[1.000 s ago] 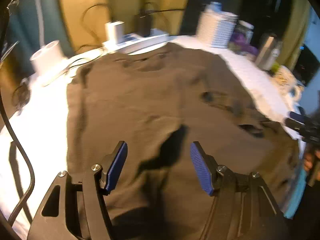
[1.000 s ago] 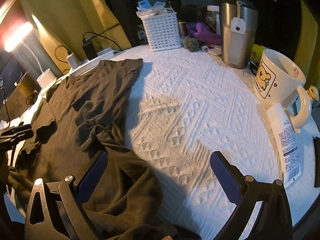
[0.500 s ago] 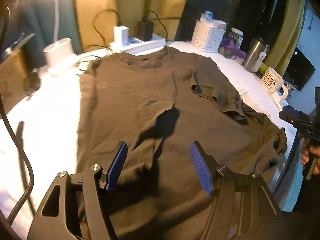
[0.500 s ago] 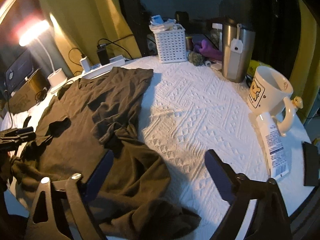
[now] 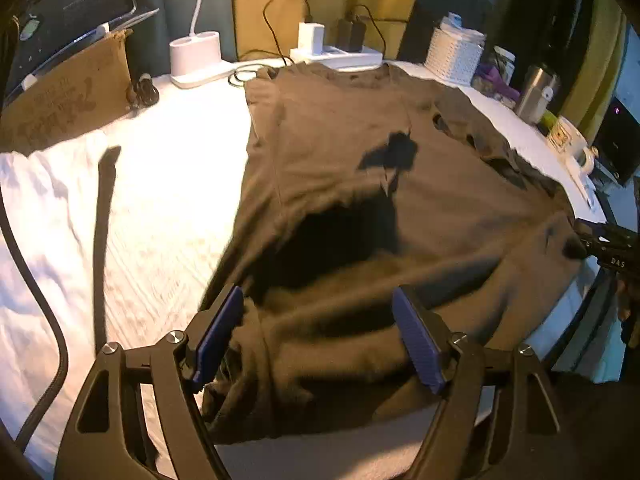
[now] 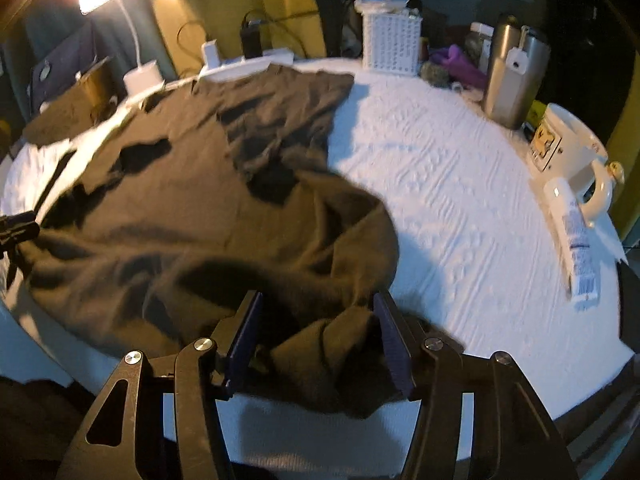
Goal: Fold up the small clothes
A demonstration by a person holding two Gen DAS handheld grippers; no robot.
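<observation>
Dark brown T-shirt [image 5: 360, 184] lies spread on the white-covered table [image 5: 160, 208], collar toward the far edge, hem bunched at the near edge. No fold is made yet; right sleeve is crumpled inward on the chest, so the whole folding sequence looks still ahead.

Left side: left gripper [image 5: 320, 332] hangs over the hem near the near-left corner of the garment. Its jaws are opening; cloth sits between the blue pads but they do not press it. Not gripping.

Right side: right gripper [image 6: 320, 340] straddles a raised lump of hem at the near edge. Its jaws are closing on that lump; pads look just beside the fabric, not yet pinching it, as far as I can judge.

Materials: shirt is thin, limp knit, matte, wrinkling readily into soft ridges. Table cover is white with an embossed woven pattern. Along the far-right edge: perforated white basket [image 6: 392, 44], brushed steel tumbler [image 6: 512, 76], glossy ceramic mug [image 6: 568, 140], a plastic tube [image 6: 576, 240].
</observation>
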